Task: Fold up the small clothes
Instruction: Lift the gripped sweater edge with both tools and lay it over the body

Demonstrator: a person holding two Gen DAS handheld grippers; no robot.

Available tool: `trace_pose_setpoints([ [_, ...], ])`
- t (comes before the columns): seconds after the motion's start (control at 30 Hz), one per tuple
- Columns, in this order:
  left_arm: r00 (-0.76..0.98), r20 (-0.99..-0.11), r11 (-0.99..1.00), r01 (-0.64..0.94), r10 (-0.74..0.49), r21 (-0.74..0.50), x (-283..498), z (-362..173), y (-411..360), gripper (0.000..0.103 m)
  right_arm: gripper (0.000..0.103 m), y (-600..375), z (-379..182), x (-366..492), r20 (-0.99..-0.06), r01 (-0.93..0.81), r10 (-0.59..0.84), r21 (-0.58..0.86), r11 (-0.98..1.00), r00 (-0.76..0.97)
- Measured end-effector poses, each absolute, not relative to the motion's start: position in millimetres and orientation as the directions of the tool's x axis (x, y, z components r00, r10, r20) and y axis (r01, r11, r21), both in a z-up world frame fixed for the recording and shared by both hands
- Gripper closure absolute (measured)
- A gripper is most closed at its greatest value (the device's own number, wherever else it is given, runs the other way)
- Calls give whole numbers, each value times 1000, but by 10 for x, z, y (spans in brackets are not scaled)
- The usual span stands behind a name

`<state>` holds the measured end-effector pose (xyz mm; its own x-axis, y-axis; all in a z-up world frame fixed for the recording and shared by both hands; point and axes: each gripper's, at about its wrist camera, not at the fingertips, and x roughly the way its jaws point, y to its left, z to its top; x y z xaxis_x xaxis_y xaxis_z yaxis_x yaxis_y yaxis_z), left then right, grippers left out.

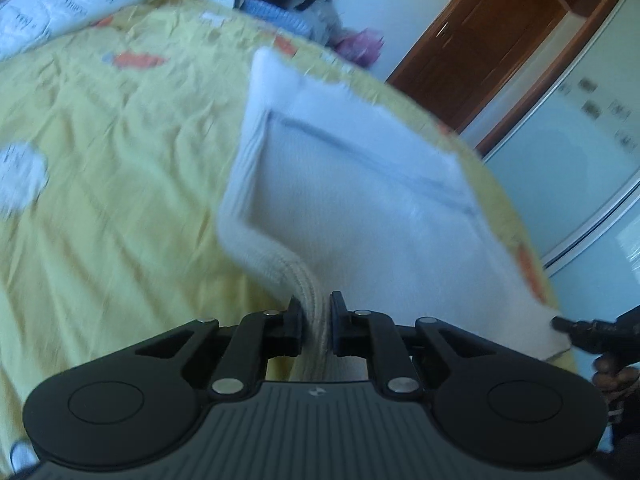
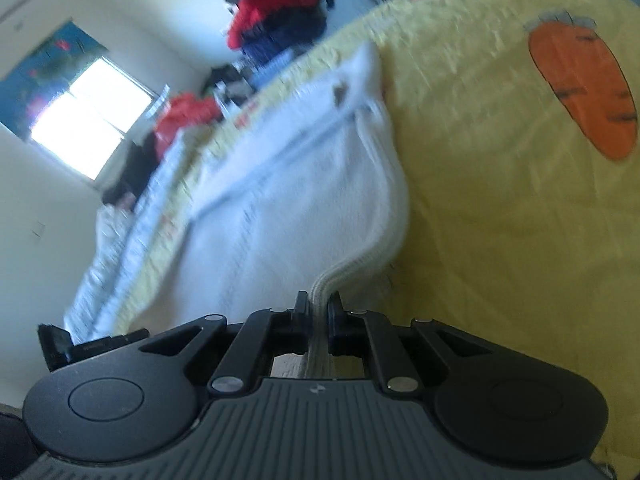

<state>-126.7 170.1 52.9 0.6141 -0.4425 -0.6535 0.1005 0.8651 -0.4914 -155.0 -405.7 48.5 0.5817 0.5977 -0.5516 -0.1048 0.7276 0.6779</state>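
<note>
A small white knitted garment (image 1: 352,184) with a ribbed hem lies stretched over the yellow bedsheet (image 1: 120,168). My left gripper (image 1: 315,312) is shut on the ribbed hem at one corner. My right gripper (image 2: 319,308) is shut on the ribbed hem at the other corner; the garment (image 2: 296,200) runs away from it across the sheet (image 2: 500,220). The right gripper's tip (image 1: 568,326) shows at the garment's right edge in the left wrist view. The left gripper's tip (image 2: 56,340) shows at the lower left in the right wrist view. Both views are blurred.
A white printed quilt (image 1: 72,4) lies at the bed's far left. A heap of dark, red and blue clothes (image 2: 280,12) sits at the bed's far end. A wooden wardrobe (image 1: 500,32) and a pale sliding door (image 1: 580,168) stand to the right. A window (image 2: 88,116) is on the left wall.
</note>
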Motion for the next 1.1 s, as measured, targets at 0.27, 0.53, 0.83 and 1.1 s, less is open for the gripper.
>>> trace_pose_setpoints([
  [0.27,659,-581,836,135,-477,-532,-830,789,1692,90,91,-4073,639,-1211,-478,-151,619,703,695,624],
  [0.53,689,-546,827,140,-476,-544,-286,879,1660,91,91,-4126,745,-714,-397,-186,623,725,663,674],
  [0.83,732,-520,824,98,-439,-558,294,953,1755,91,91,-4238,758,45,-359,-196,620,738,646,698],
  [1.1,730,-519,816,89,-444,-572,816,933,1703,92,91,-4242,679,590,-345,-194,630,755,627,696],
])
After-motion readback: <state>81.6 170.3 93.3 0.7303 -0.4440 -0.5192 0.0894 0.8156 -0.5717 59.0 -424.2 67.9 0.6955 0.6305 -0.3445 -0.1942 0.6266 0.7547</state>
